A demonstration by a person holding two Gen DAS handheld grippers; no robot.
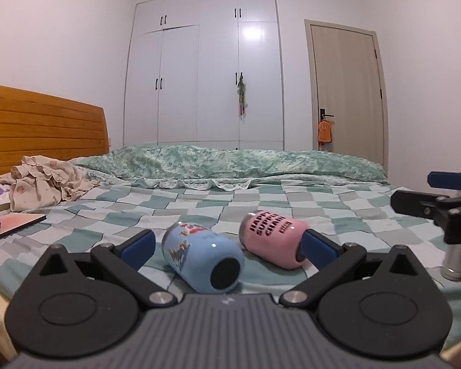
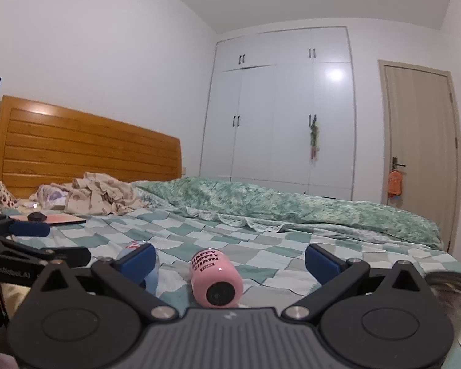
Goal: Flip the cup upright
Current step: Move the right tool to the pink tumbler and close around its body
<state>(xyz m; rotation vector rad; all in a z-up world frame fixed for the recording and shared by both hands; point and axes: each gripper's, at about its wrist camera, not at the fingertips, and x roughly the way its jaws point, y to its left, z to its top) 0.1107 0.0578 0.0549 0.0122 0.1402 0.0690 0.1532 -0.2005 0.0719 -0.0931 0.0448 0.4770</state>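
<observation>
- Lying on its side on the checked bed cover (image 1: 261, 196), the blue cup (image 1: 199, 259) is seen between the spread fingers of the left tool (image 1: 227, 246), its dark round end turned toward the camera.
- A pink cup (image 2: 213, 276) with black lettering is also seen on its side, between the wide-open fingers of the right tool (image 2: 230, 264), its dark end toward that camera.
- The two cups are set just beside each other; neither is gripped or touched by a pad.
- Both tools are held open.
- Beyond the tools, a green quilt (image 1: 230, 163) is bunched across the bed.
- Ahead and left, crumpled clothes (image 1: 43, 181) are heaped before a wooden headboard (image 2: 86, 147).
- Farther ahead, a white wardrobe (image 1: 206, 70) and a door (image 1: 347, 89) are seen.
</observation>
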